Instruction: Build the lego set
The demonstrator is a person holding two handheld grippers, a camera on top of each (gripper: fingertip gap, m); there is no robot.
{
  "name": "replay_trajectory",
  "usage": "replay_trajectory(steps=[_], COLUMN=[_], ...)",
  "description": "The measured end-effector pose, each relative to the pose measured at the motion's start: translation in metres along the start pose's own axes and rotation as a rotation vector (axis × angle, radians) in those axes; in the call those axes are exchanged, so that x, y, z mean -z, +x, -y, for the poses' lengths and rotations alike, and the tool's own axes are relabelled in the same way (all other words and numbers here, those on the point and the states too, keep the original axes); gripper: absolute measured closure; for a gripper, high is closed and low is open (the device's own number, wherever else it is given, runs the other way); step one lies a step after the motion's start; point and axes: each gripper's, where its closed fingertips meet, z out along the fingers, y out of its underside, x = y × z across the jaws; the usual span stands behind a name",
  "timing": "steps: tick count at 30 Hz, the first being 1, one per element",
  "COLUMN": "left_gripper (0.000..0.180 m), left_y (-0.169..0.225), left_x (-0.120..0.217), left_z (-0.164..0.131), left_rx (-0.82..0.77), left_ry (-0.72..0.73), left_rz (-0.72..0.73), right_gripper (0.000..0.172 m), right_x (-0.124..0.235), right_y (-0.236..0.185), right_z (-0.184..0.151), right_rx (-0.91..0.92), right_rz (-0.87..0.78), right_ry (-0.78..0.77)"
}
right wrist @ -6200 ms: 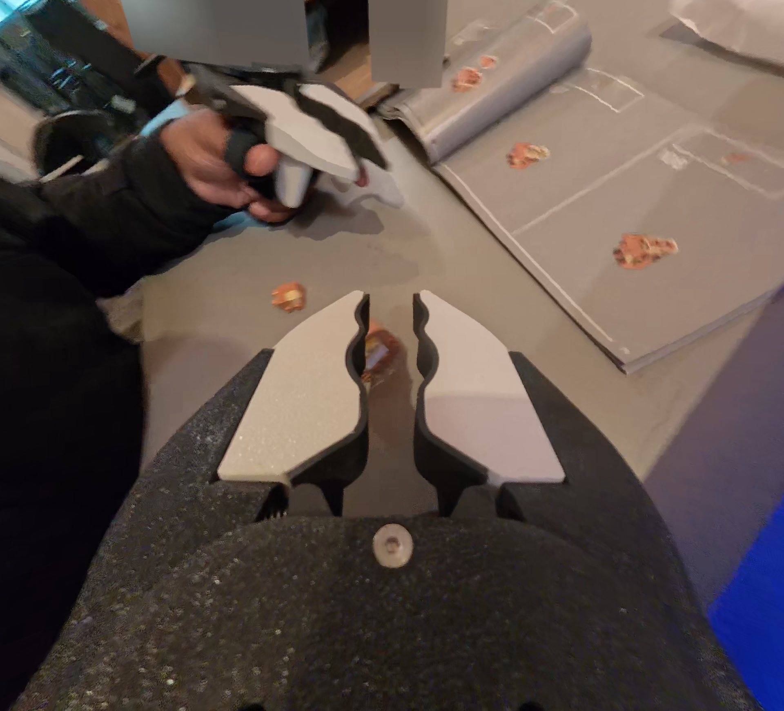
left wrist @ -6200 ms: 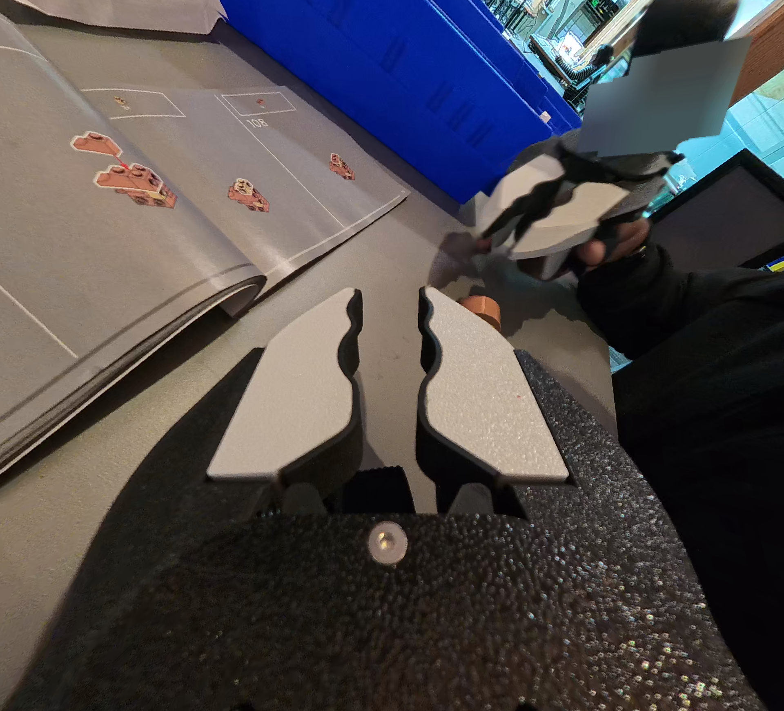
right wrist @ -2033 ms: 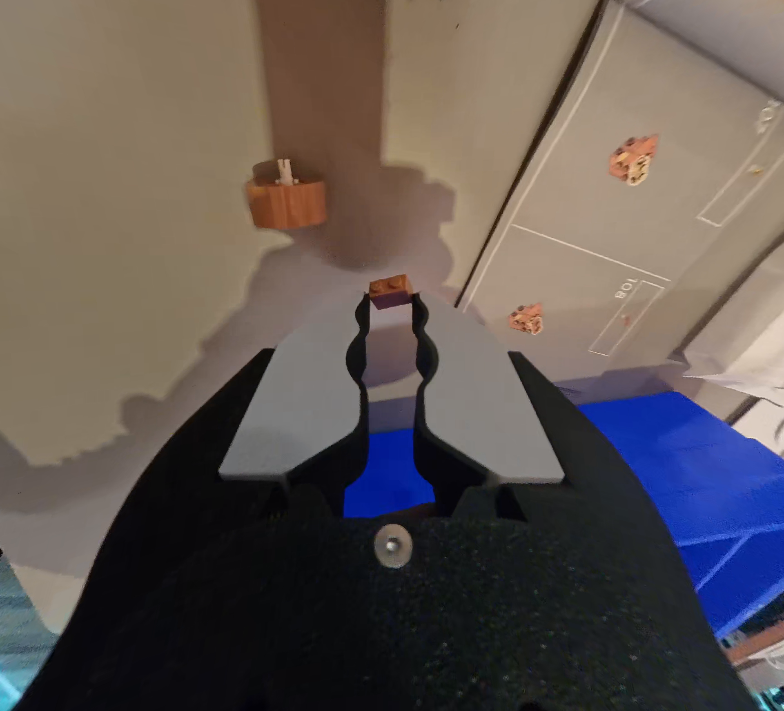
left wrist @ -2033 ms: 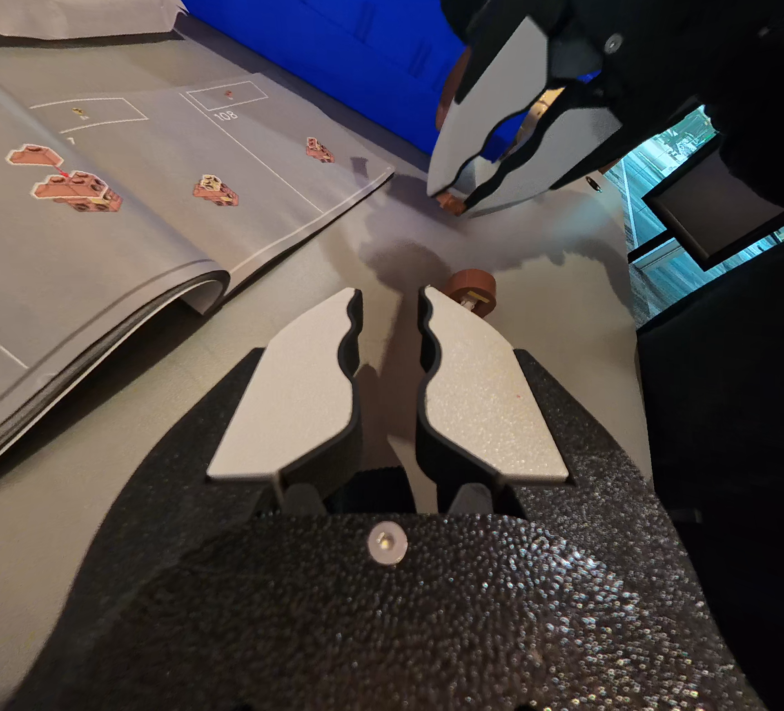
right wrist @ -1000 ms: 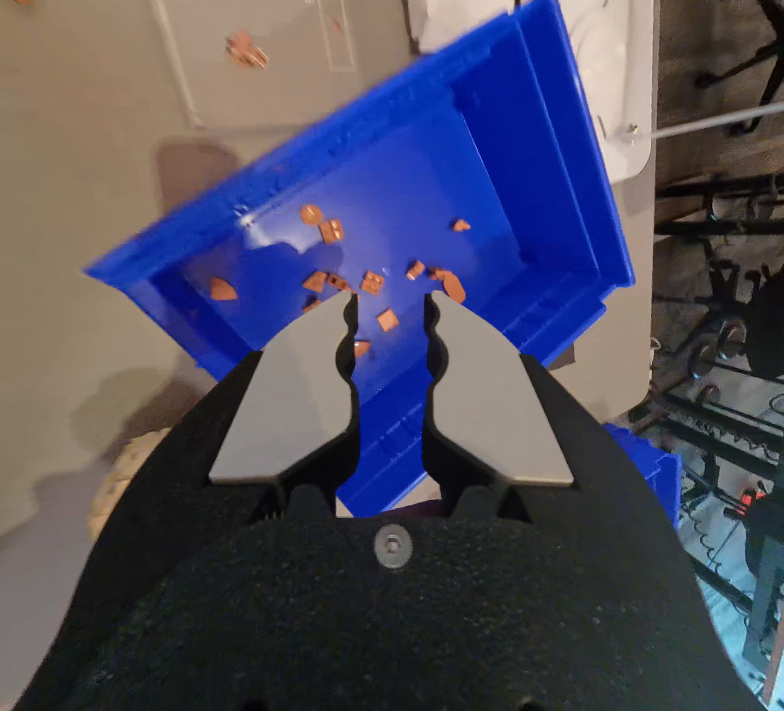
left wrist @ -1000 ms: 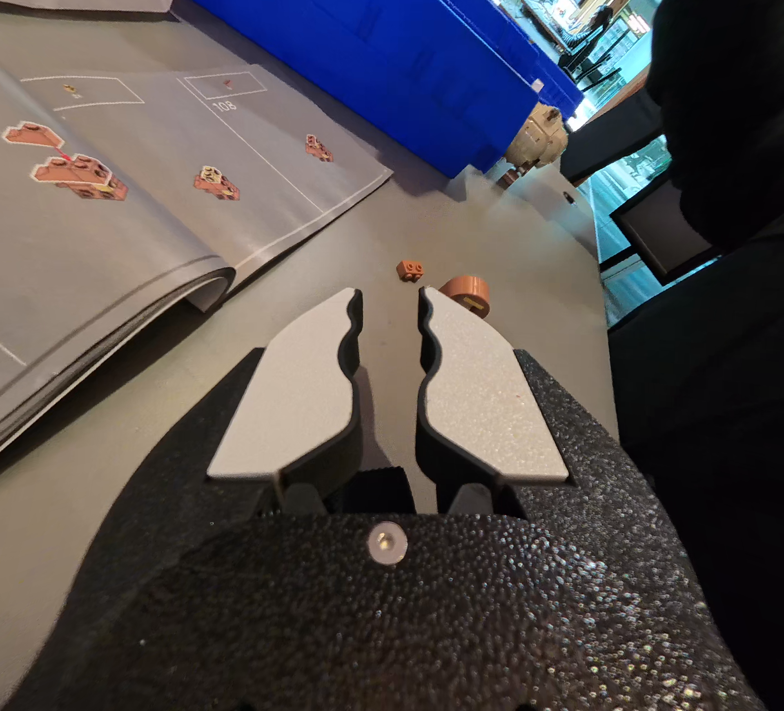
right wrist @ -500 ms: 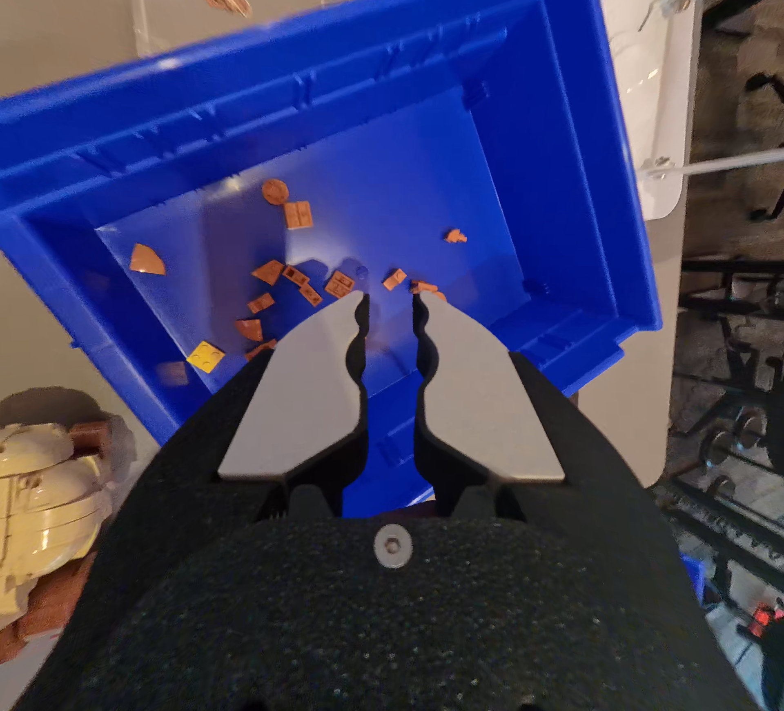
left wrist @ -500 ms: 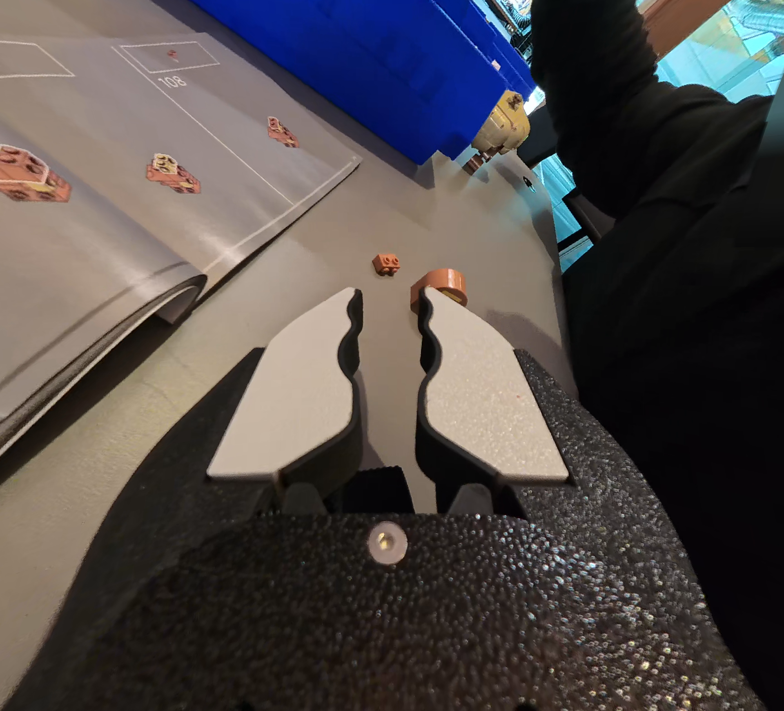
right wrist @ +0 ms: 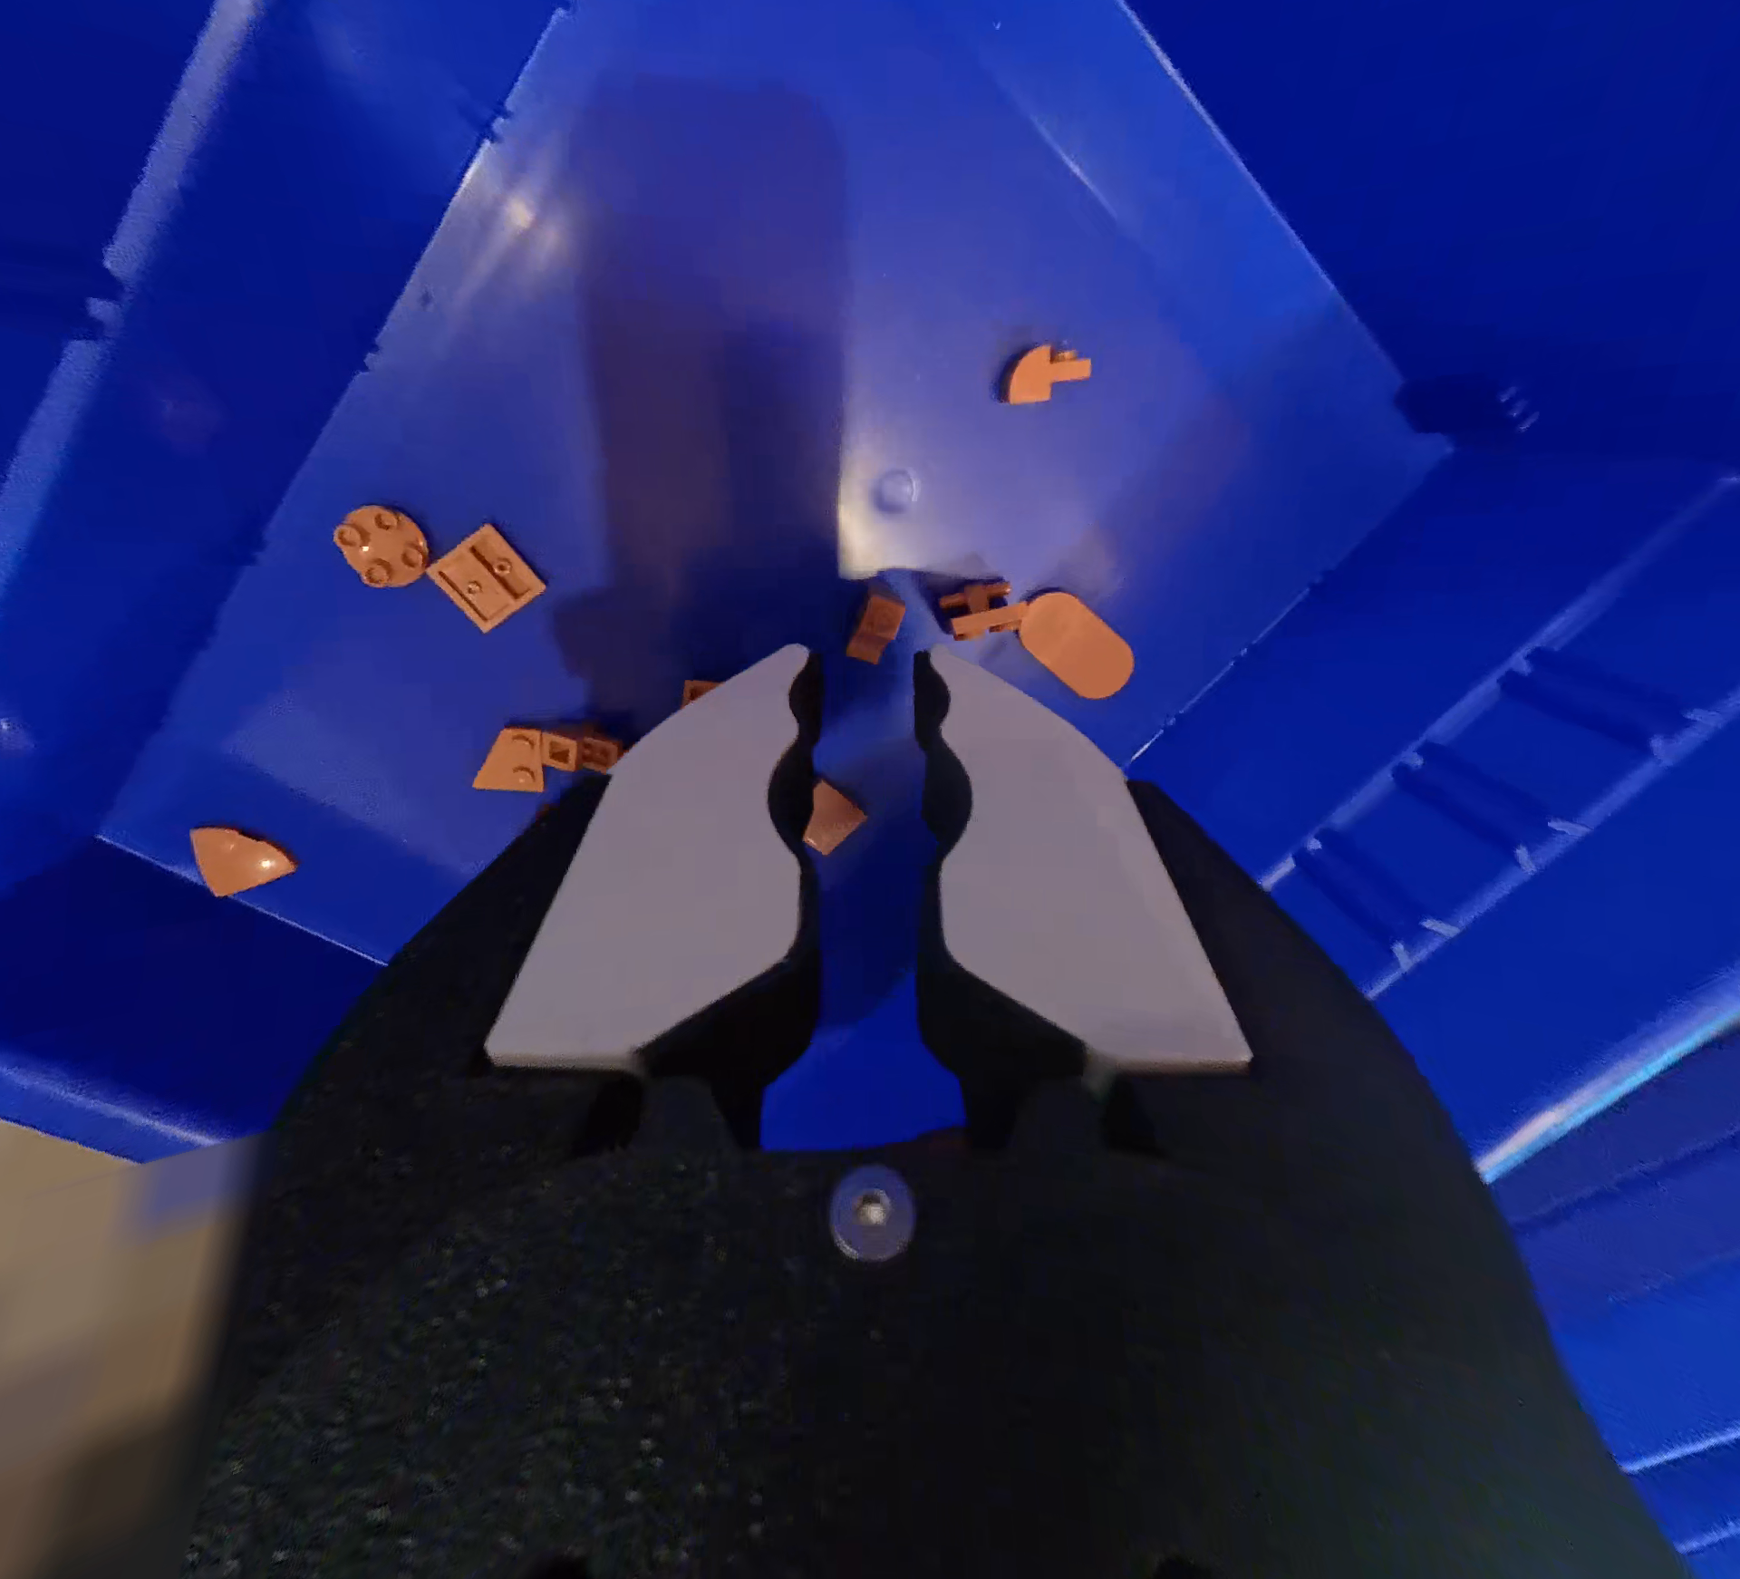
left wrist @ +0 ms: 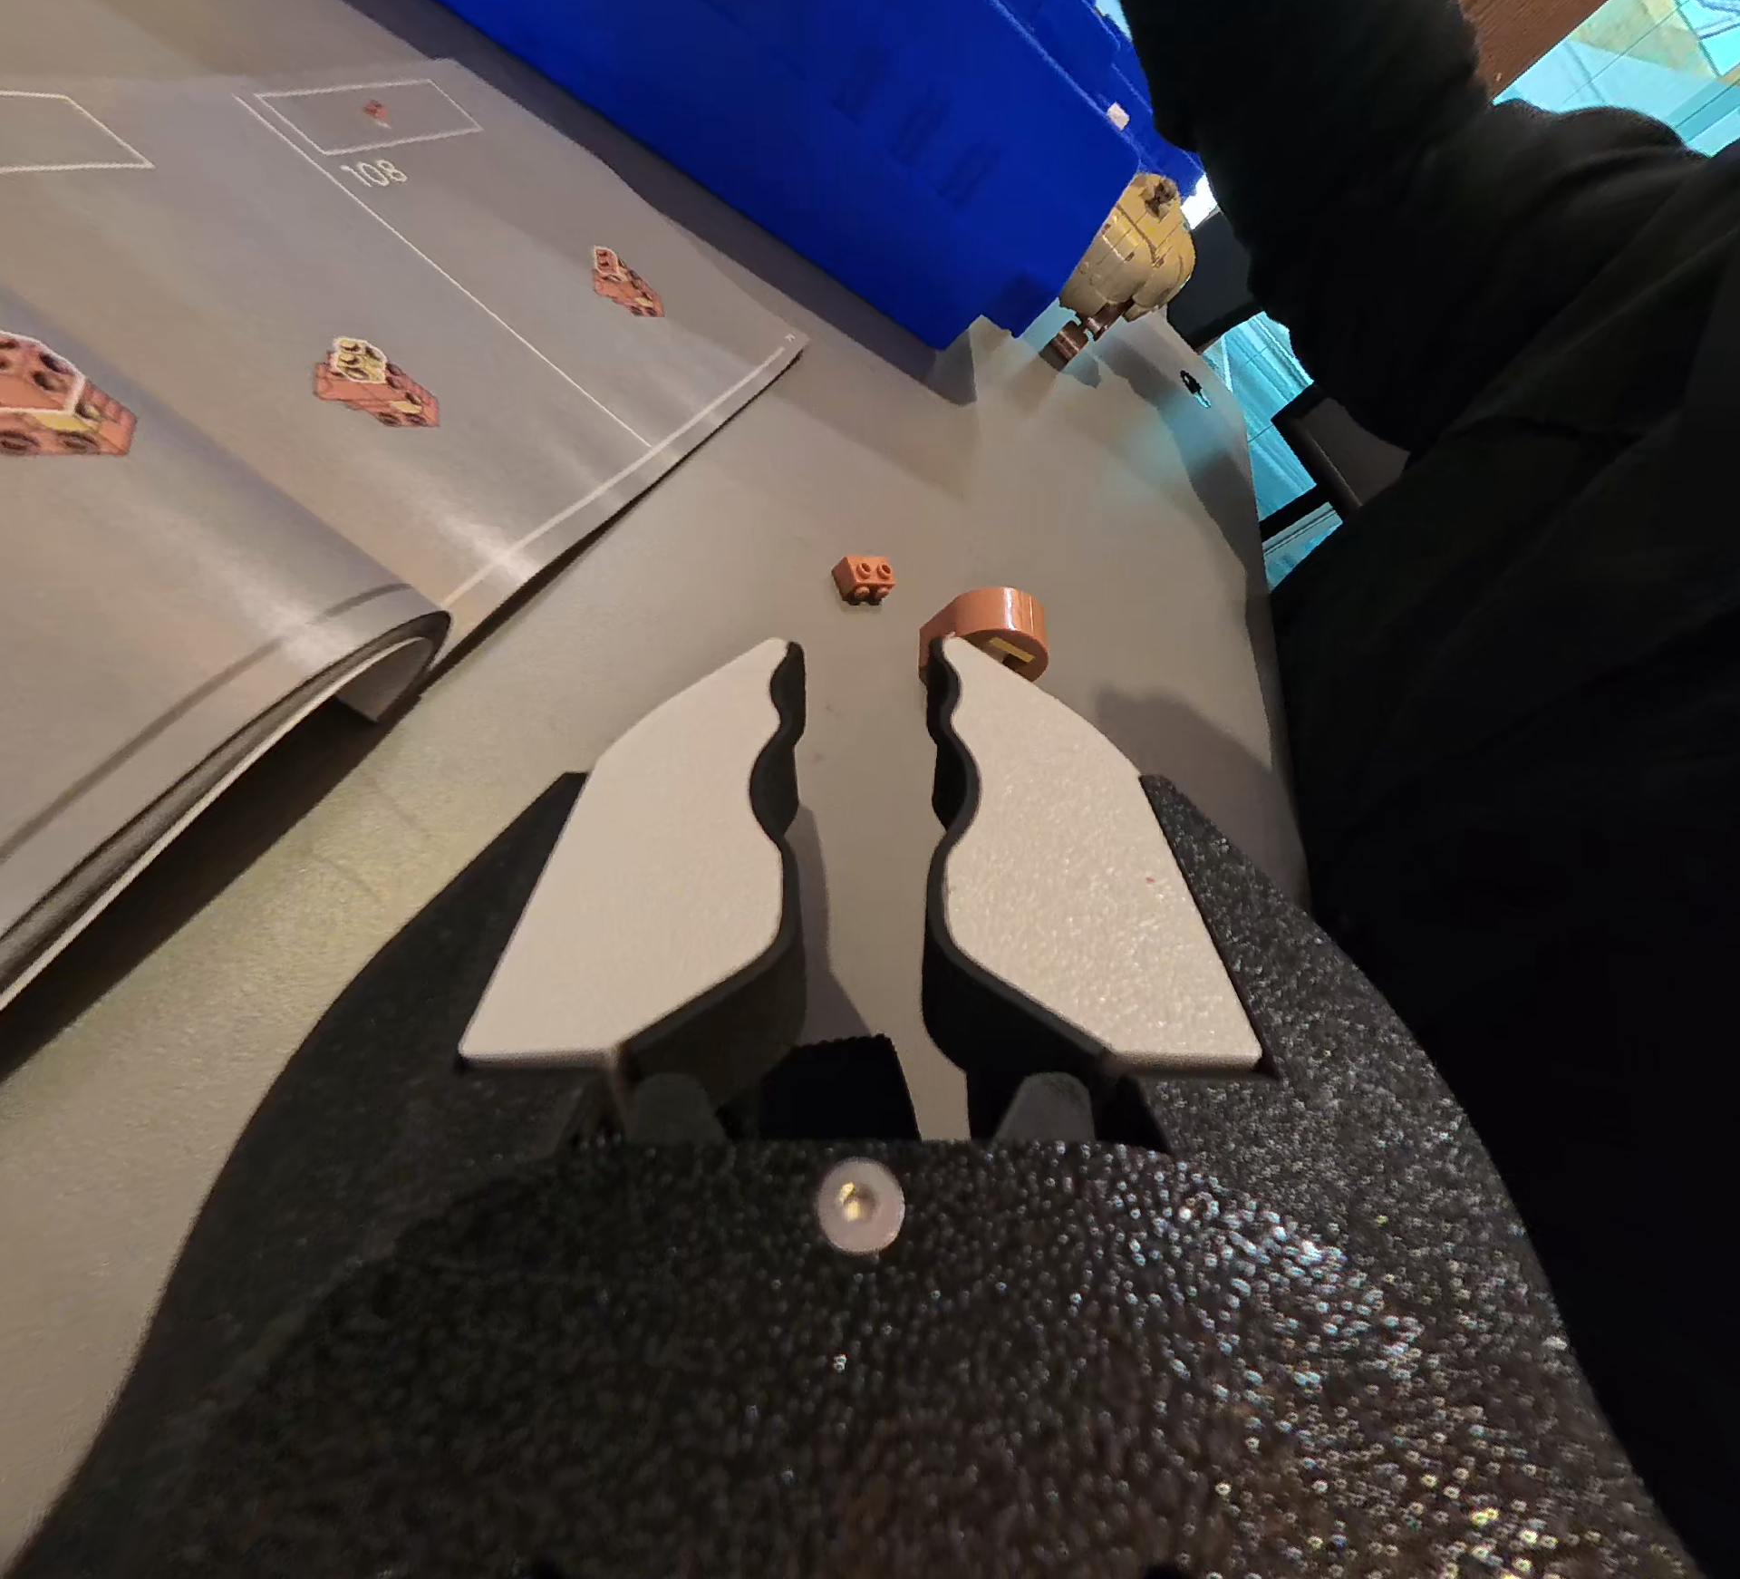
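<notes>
A grey table [left wrist: 1083, 498] is seen in the left wrist view, with windows and a brick wall in the background. An open instruction booklet [left wrist: 282, 328] lies on it to the left, and a blue bin [left wrist: 753, 46] stands behind the booklet. A tan and brown brick model [left wrist: 1135, 258] is seen just past the bin's near corner. A dark sleeve [left wrist: 1506, 498] fills the right side of that view.

The left gripper [left wrist: 864, 658] is held low over the table with its jaws apart and nothing between them. A small brown brick [left wrist: 864, 580] lies on the table just ahead of the gap. A round brown piece [left wrist: 989, 625] lies just beside the right fingertip [left wrist: 951, 667], partly hidden behind it; contact cannot be judged.

In the right wrist view, the right gripper [right wrist: 863, 658] is pointed down into the blue bin [right wrist: 1412, 121], with its jaws apart and nothing gripped. Loose brown pieces are scattered on the bin floor: one small piece [right wrist: 878, 628] lies just ahead of the gap, a rounded flat tile [right wrist: 1078, 644] to its right, and a round plate [right wrist: 379, 545] well to the left.
</notes>
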Motion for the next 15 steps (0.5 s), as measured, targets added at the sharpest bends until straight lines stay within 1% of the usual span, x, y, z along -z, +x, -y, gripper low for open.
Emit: replay_trajectory(steps=[4,7,8,10,13,15], left_gripper=[0.157,0.157,0.157,0.157,0.157,0.157], left_y=[0.001,0.002,0.002,0.002,0.002,0.001], left_x=[0.0,0.0,0.0,0.0,0.0,0.0], left_z=[0.0,-0.001,-0.001,-0.001,-0.001,-0.001], left_rx=[-0.004,-0.008,-0.009,-0.011,-0.011,-0.011], left_ry=[-0.002,-0.004,-0.005,-0.005,-0.003,-0.002], left_rz=[-0.007,-0.008,-0.008,-0.006,-0.003,-0.001], right_gripper=[0.147,0.146,0.155,0.163,0.163,0.163], right_x=[-0.011,-0.019,-0.019,-0.021,-0.018,-0.008], right_y=[-0.001,0.001,0.001,0.002,-0.004,-0.016], right_z=[-0.005,-0.005,-0.002,0.0,-0.001,0.0], right_rx=[-0.005,-0.01,-0.015,-0.013,0.023,0.059], right_rz=[0.009,-0.004,0.0,-0.009,0.004,0.039], right_ry=[-0.045,-0.071,-0.054,-0.052,-0.034,0.03])
